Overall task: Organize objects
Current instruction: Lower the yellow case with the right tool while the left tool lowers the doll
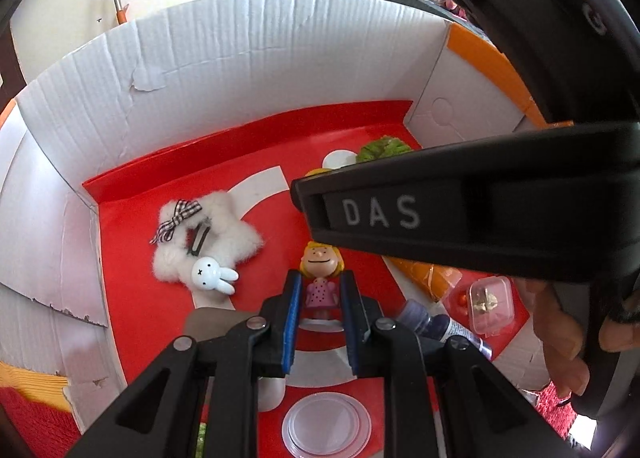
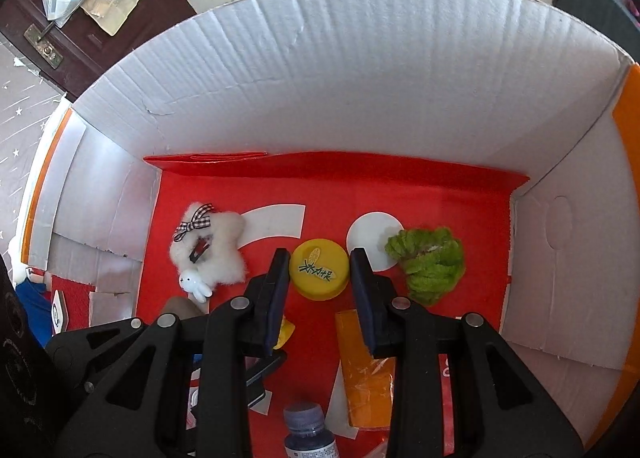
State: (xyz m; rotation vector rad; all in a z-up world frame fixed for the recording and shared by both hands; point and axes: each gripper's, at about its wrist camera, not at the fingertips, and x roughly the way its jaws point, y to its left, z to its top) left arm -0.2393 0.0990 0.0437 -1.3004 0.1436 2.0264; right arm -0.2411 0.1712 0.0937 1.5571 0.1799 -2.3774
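Since the girl figurine [image 1: 320,278] stands upright on the box's red floor [image 1: 132,298], clamped in my left hand-held gripper [image 1: 319,290], I should lift straight, clear of the fluffy rabbit clip [image 1: 208,242] at left; my right hand-held gripper [image 2: 320,278] hovers nearly closed, empty, above the yellow lid [image 2: 319,269].

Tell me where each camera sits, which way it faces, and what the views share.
Left wrist: on the left tool, looking steeply down into the cardboard box at the doll figure; the right tool's black body and a hand show.
Right wrist: on the right tool, facing down at the yellow lid; only its own fingers show.
Shared: the box, fluffy white clip, green scrunchie.
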